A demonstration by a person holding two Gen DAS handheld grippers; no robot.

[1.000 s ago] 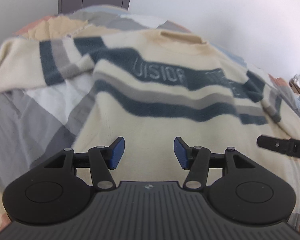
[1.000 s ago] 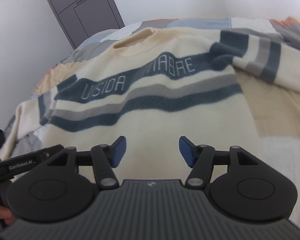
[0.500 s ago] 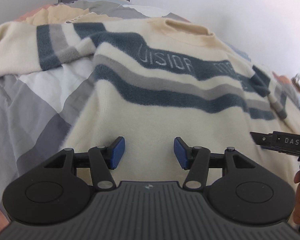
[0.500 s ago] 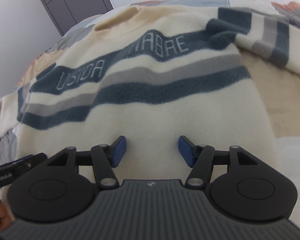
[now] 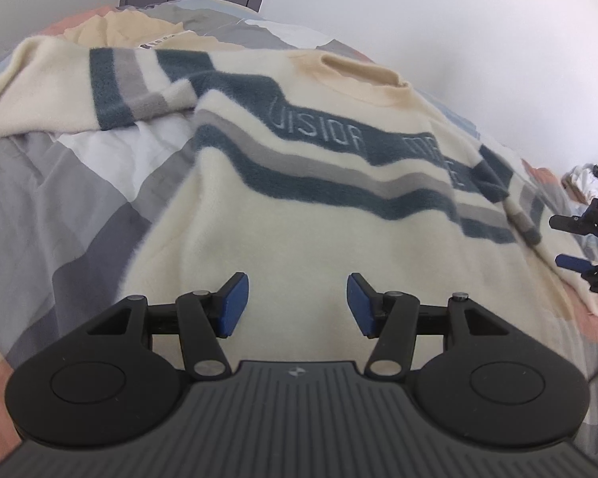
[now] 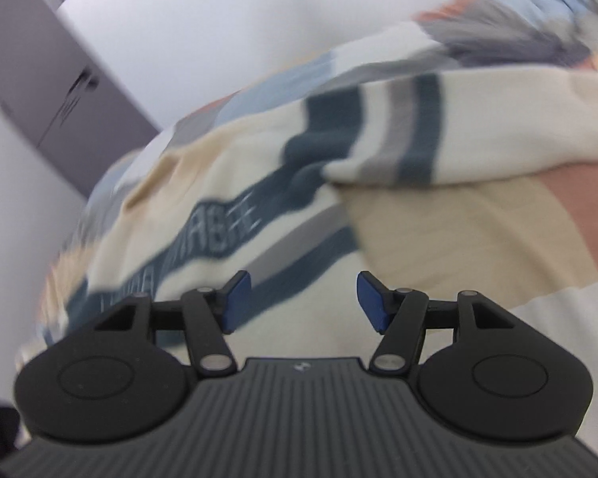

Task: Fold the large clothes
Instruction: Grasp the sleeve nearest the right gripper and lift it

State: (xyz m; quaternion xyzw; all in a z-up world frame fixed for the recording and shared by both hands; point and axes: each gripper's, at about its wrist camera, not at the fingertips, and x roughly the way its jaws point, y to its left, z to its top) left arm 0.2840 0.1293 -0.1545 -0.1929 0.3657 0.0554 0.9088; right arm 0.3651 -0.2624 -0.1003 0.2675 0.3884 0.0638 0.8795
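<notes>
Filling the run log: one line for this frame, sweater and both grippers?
sweater: flat on bed, unfolded | left gripper: open, empty | right gripper: opening, empty

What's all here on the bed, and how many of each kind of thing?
Sweater: 1
Quilt: 1
Hand-held grippers: 2, left and right, both open and empty; the right's jaws are opening
Total: 4
</notes>
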